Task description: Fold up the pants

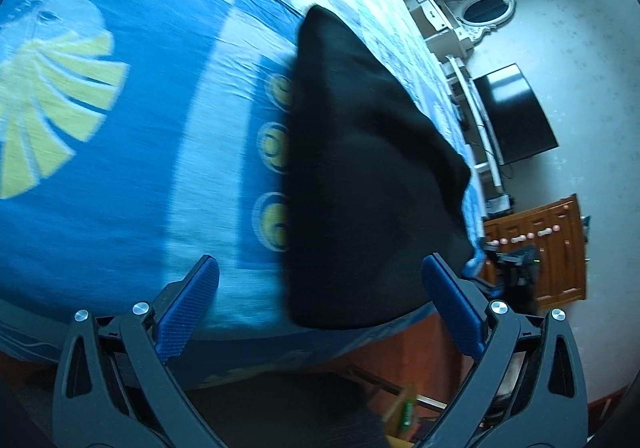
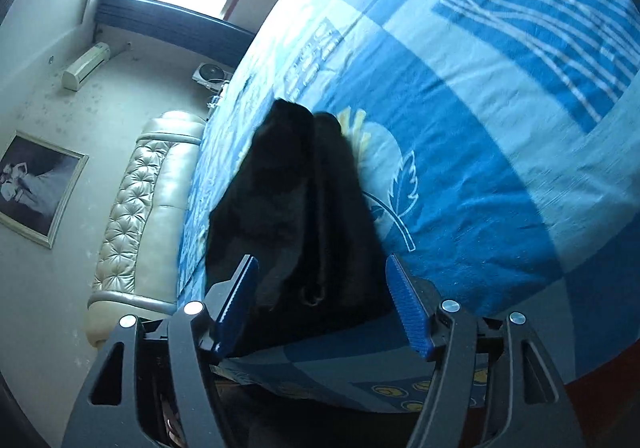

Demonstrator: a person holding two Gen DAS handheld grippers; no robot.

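Black pants (image 1: 360, 176) lie in a long folded strip on the blue patterned bed cover (image 1: 140, 128), near the bed's edge. My left gripper (image 1: 320, 308) is open and empty; the near end of the pants lies between its blue fingertips, nearer the right one. In the right wrist view the pants (image 2: 288, 200) stretch away from the near bed edge, with a seam down the middle. My right gripper (image 2: 322, 304) is open and empty, its fingers on either side of the pants' near end, above the cloth.
The bed cover (image 2: 480, 128) fills most of both views. A padded cream headboard (image 2: 140, 208) stands at the left. A television (image 1: 516, 112), a white shelf (image 1: 476, 120) and a wooden cabinet (image 1: 552, 248) stand by the wall past the bed's end.
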